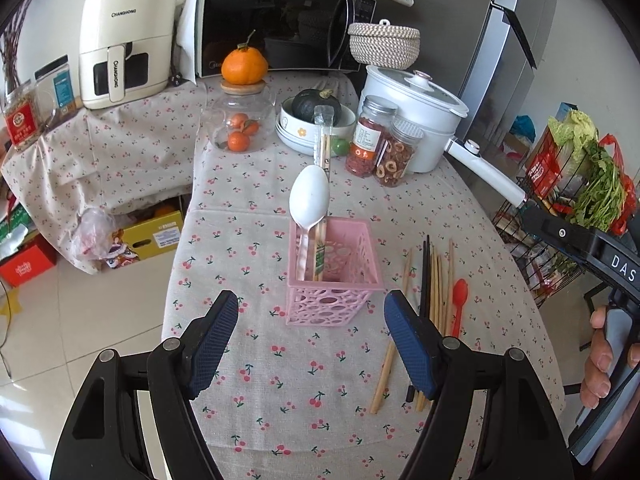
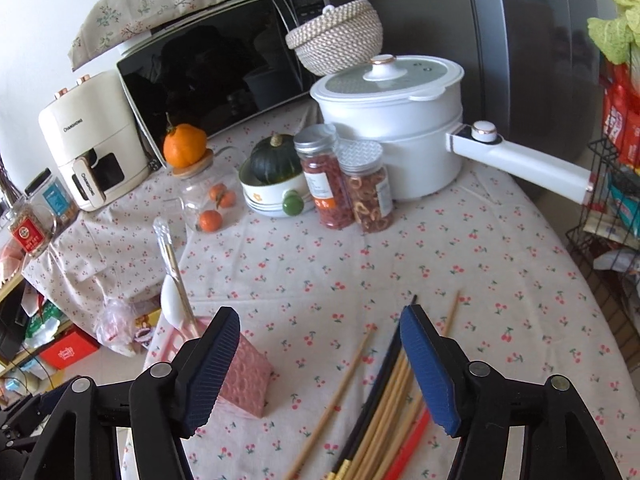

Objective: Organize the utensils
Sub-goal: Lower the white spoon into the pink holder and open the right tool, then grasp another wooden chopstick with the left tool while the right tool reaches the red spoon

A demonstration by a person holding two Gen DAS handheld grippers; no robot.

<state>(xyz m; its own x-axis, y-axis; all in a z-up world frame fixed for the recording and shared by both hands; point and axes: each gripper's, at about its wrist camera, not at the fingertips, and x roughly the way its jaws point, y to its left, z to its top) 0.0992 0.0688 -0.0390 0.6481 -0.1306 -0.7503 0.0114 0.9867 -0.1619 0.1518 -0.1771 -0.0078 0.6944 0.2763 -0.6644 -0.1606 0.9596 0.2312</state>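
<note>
A pink perforated utensil holder point(image 1: 332, 276) stands upright on the cherry-print tablecloth point(image 1: 280, 380). It holds a white spoon point(image 1: 309, 196) and wrapped wooden chopsticks point(image 1: 324, 148). To its right lie several wooden chopsticks point(image 1: 440, 280), a black pair point(image 1: 425, 276) and a red spoon point(image 1: 459, 300). My left gripper point(image 1: 310, 346) is open and empty, just in front of the holder. My right gripper point(image 2: 320, 368) is open and empty above the loose chopsticks point(image 2: 384, 396) and red spoon point(image 2: 408, 448), with the holder point(image 2: 244, 380) at its left.
At the back of the table stand a white electric pot point(image 2: 396, 120) with a long handle, two jars point(image 2: 348, 184), a bowl with a dark squash point(image 2: 276, 184), a glass jar of oranges point(image 1: 240, 120), a microwave point(image 1: 276, 24) and an air fryer point(image 1: 124, 44). A wire rack of vegetables point(image 1: 580, 184) stands at right.
</note>
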